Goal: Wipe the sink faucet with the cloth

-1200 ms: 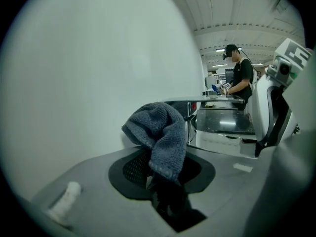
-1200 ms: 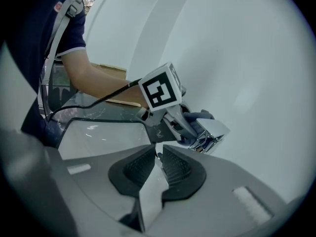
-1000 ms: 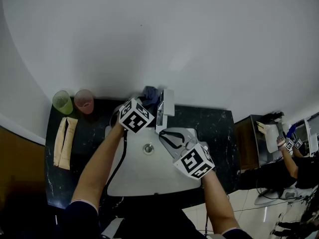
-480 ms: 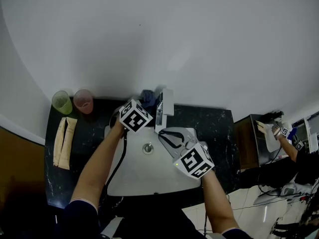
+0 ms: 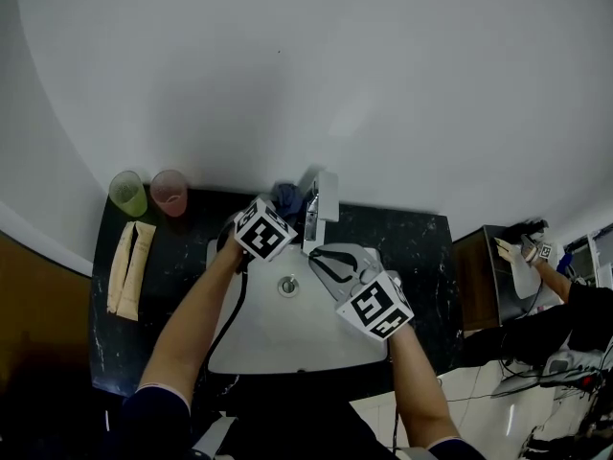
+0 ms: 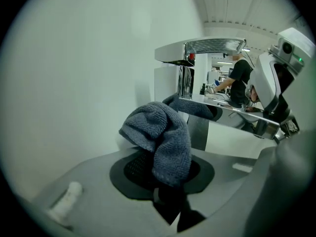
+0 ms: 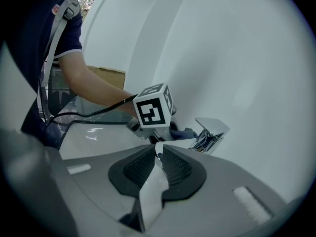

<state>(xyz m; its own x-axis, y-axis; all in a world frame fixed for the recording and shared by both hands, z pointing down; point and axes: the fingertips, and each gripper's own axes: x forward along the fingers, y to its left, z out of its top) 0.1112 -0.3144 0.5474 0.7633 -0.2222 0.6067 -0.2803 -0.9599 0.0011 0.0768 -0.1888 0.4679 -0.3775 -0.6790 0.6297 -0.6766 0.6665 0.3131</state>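
Observation:
The chrome faucet (image 5: 319, 204) stands at the back of the white sink (image 5: 251, 333). My left gripper (image 5: 281, 209) is just left of the faucet, shut on a grey-blue cloth (image 5: 285, 195). In the left gripper view the cloth (image 6: 160, 137) bunches between the jaws, which have just been closing on it, and reaches toward the faucet (image 6: 195, 65). My right gripper (image 5: 318, 255) is shut on the faucet's spout (image 7: 154, 181), which runs between its pads (image 7: 175, 166). The right gripper view also shows the left gripper's marker cube (image 7: 154, 110) and the faucet handle (image 7: 211, 131).
On the black countertop (image 5: 412, 242), at the left, are a green cup (image 5: 127, 193), a pink cup (image 5: 170, 191) and a tan folded pack (image 5: 127, 268). The drain (image 5: 288, 285) is mid-basin. A white wall rises behind. Another person (image 5: 565, 305) works at the far right.
My left gripper and the cloth have sunk a little beside the faucet. The right gripper has kept still on the spout.

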